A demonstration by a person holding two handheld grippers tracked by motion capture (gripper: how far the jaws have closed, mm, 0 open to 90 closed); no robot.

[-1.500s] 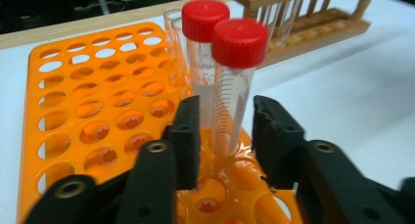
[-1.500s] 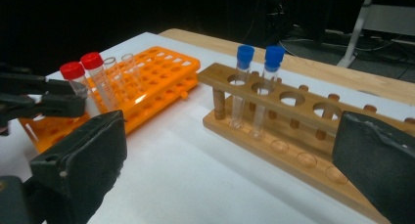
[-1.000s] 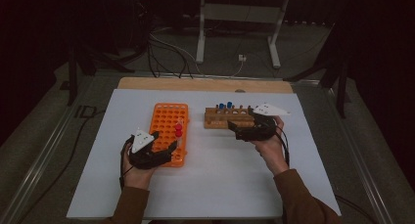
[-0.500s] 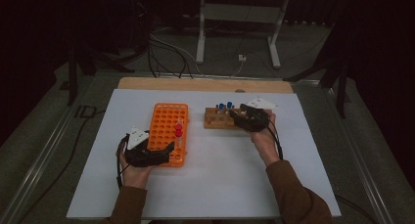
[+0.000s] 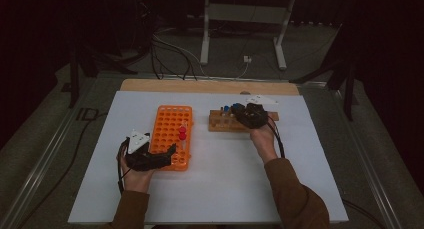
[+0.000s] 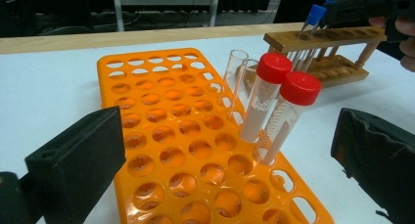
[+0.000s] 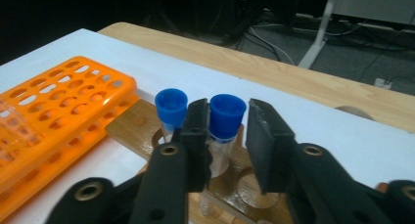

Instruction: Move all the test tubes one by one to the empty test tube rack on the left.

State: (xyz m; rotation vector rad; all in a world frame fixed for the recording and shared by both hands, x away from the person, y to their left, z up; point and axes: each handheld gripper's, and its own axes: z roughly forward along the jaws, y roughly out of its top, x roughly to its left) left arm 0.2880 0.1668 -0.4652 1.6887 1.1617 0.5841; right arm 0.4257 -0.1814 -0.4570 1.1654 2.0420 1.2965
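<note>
Right gripper, its fingers just closed narrow around the upright blue-capped tube in the wooden rack, tube axis vertical between them; left gripper, fingers wide, rests by the orange rack, farther off.

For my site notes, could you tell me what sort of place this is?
Probably a lab or test bench: an orange tube rack, a wooden rack of capped tubes, and cables on the floor behind.
</note>
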